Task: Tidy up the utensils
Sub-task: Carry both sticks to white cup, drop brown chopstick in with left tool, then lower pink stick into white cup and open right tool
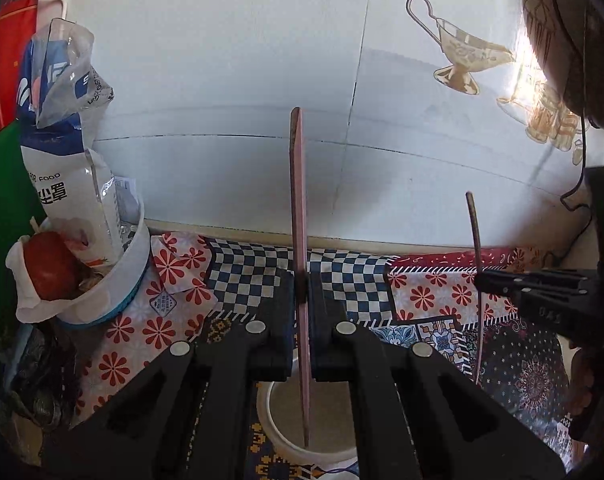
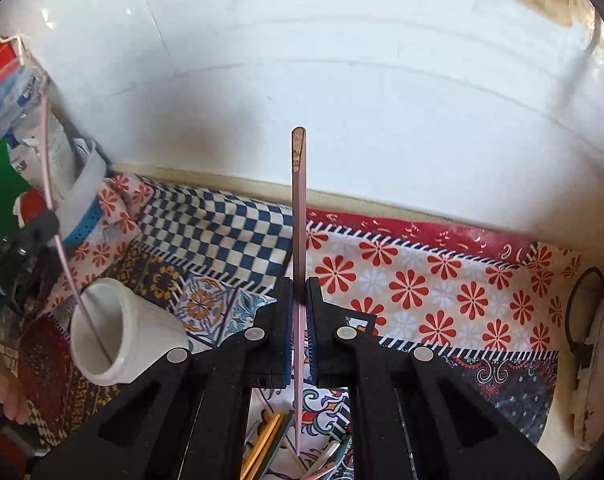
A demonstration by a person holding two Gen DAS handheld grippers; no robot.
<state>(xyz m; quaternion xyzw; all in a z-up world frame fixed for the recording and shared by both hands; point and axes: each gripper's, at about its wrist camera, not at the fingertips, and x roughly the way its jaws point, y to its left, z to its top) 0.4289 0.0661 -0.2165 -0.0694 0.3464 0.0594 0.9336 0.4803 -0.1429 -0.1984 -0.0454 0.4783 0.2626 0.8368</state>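
- The lower tip of our left pink chopstick [image 1: 300,216] is hidden inside the white cup [image 1: 274,436] at 6 o'clock.
- Our left gripper [image 1: 302,292] clamps that chopstick upright.
- Our right gripper [image 2: 300,300] pinches a second pink chopstick [image 2: 298,208].
- Only the right view shows loose utensils [image 2: 270,444] on the patterned cloth [image 2: 441,280] below.
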